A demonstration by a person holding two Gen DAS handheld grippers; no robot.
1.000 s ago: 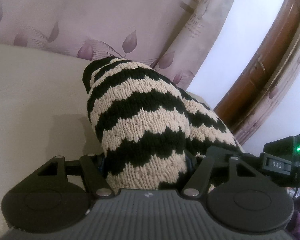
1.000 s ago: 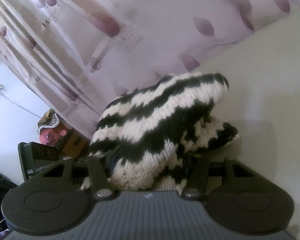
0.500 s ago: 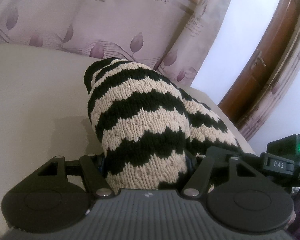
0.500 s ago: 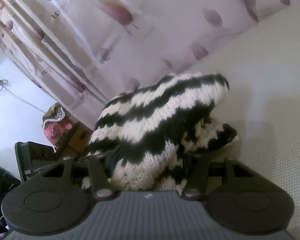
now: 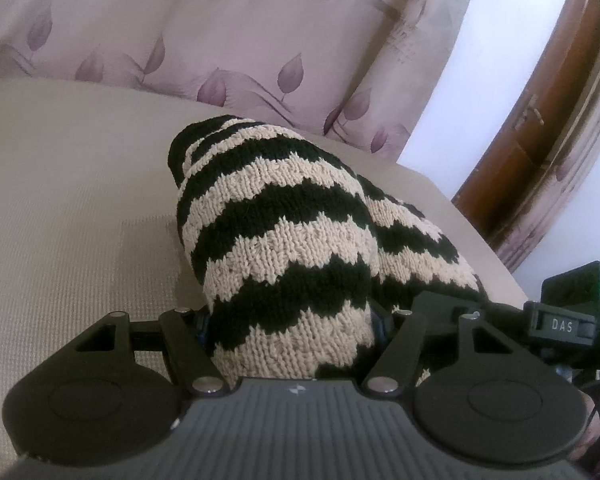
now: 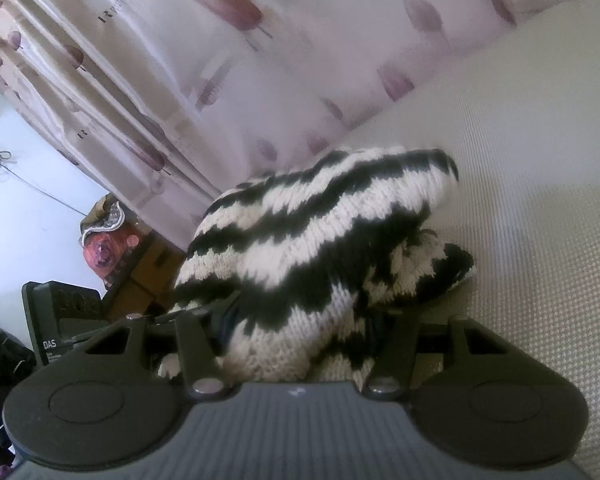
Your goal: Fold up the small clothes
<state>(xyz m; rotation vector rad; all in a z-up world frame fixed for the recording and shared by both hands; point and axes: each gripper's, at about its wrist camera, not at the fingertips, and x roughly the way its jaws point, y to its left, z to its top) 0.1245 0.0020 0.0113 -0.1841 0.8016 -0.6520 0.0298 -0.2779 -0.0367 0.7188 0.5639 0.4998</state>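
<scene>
Both grippers have their jaws clamped on the knit point(image 5: 284, 240), a black-and-cream zigzag piece bunched at the centre of each view. The left gripper point(image 5: 296, 320) pinches one end, the right gripper point(image 6: 300, 320) the other, and the knit's far part rests on the beige surface point(image 5: 68, 208). A leaf-print curtain point(image 5: 228, 40) hangs behind.

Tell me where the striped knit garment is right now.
The striped knit garment fills the centre of both wrist views, bunched between the left gripper and right gripper, its far end draped on the beige surface before the leaf-print curtain.
</scene>
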